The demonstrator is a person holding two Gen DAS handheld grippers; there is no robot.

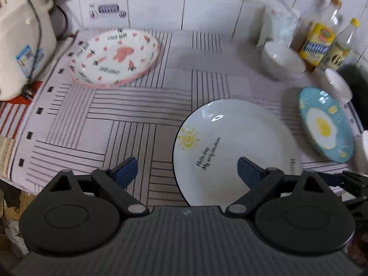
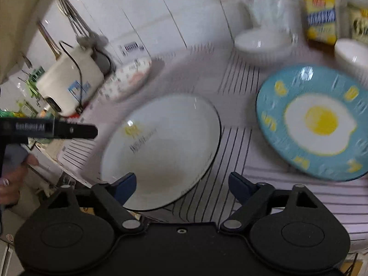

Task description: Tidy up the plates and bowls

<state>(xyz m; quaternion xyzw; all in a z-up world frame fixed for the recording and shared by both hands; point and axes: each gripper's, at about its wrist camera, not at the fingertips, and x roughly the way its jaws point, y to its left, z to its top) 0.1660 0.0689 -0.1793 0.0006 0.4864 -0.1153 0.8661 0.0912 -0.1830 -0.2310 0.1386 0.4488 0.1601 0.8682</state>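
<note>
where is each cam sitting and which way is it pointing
Left wrist: rides on the left claw, looking forward and down over the striped tablecloth toward the tiled wall; its own open fingers show, and part of the right claw at the right edge.
Right wrist: rides on the right claw, angled down at the table; its open fingers show, plus the left claw's tool and a hand at the left edge.
Shared: the sun plate, egg plate, pink plate, white bowls, bottles, kettle.

You see plates: three [image 1: 115, 57] [image 1: 230, 147] [image 1: 325, 124]. Bowls: two [image 1: 283, 63] [image 1: 338, 85]. Bottles: three [image 1: 318, 39]. Kettle: one [image 1: 20, 46].
</note>
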